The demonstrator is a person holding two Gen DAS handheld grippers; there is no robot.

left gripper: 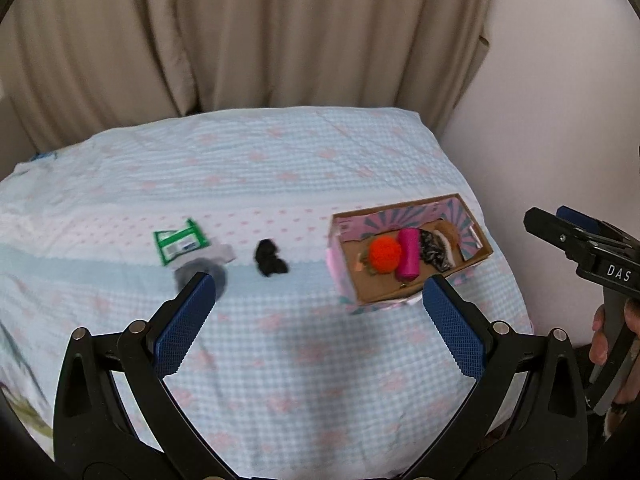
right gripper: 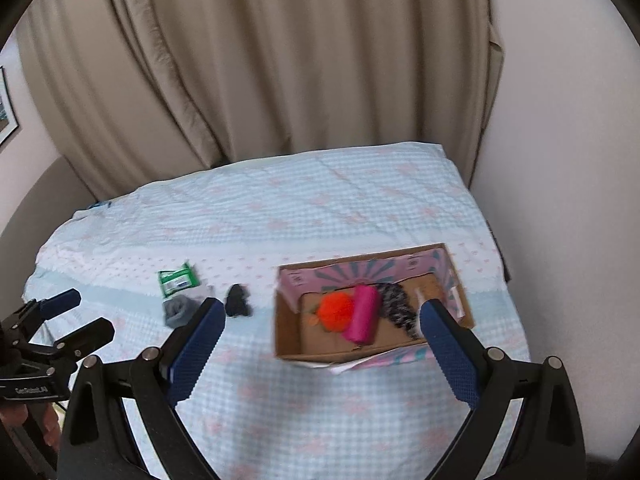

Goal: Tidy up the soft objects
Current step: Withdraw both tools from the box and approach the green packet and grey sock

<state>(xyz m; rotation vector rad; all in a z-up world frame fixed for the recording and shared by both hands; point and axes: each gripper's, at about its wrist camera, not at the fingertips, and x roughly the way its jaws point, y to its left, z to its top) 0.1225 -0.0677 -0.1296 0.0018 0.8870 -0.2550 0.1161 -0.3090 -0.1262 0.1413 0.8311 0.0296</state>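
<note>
A cardboard box with a pink and teal lining sits on the bed. It holds an orange knitted ball, a pink roll and a black-and-white fabric piece. Left of the box lie a black soft item, a grey sock and a green packet. My left gripper is open and empty above the bed. My right gripper is open and empty above the box.
The bed has a light blue checked cover with pink flowers. Beige curtains hang behind it. A white wall runs along the right side. A framed picture hangs at the far left.
</note>
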